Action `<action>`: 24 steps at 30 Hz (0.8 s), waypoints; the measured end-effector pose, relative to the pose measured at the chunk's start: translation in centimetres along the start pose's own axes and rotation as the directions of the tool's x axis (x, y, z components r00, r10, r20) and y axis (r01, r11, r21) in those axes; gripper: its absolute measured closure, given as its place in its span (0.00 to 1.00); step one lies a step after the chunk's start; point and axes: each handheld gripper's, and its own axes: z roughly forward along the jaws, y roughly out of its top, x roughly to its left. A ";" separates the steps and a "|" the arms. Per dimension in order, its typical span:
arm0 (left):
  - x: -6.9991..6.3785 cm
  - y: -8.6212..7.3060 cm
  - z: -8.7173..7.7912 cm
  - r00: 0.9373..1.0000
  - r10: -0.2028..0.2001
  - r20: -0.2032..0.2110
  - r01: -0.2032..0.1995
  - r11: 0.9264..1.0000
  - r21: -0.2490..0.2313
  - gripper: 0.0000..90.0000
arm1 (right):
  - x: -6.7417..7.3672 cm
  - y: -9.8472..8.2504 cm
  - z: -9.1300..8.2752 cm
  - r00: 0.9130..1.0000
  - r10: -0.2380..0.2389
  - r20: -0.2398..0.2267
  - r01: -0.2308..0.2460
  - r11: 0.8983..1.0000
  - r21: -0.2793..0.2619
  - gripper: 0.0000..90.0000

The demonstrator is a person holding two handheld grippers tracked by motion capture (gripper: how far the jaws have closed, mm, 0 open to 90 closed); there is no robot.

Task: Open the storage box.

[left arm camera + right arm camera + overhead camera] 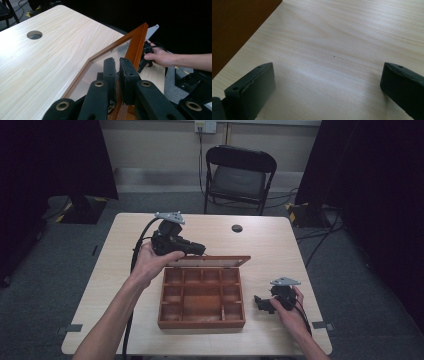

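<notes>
High view: a wooden compartment box point(202, 299) sits mid-table, its glazed lid point(209, 261) raised at the far edge and pinched by the left gripper point(197, 249); the right gripper point(261, 303) rests on the table point(280, 245) just right of the box, apart from it. Left gripper view: the jaws are seen closed narrowly on the lid's frame point(136, 46), glass pane to their left. Right gripper view: jaws spread wide over bare tabletop, nothing between them, the box wall point(234, 27) at far left. Judgement: the lid is best swung in a slow arc about its hinge, the grip kept on the frame and off the glass, the box steadied if it shifts.
</notes>
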 end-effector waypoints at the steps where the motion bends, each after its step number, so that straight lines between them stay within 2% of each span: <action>1: 0.0 0.0 0.0 1.000 0.001 0.000 -0.001 1.000 -0.002 0.94 | 0.0 0.0 0.0 1.000 -0.001 0.000 0.001 1.000 0.000 0.00; 9: 0.0 -0.2 0.0 1.000 -0.004 -0.004 0.004 1.000 -0.024 0.94 | 0.0 0.0 0.0 1.000 0.000 0.000 0.000 1.000 0.000 0.00; 22: 0.0 -0.3 0.0 1.000 -0.007 -0.006 0.007 1.000 -0.027 0.94 | 0.0 0.0 0.0 1.000 -0.001 0.000 0.001 1.000 0.000 0.00; 24: -0.1 -0.2 0.0 1.000 0.005 -0.007 -0.006 1.000 -0.020 0.94 | 0.0 0.0 0.0 1.000 -0.001 0.000 0.001 1.000 0.000 0.00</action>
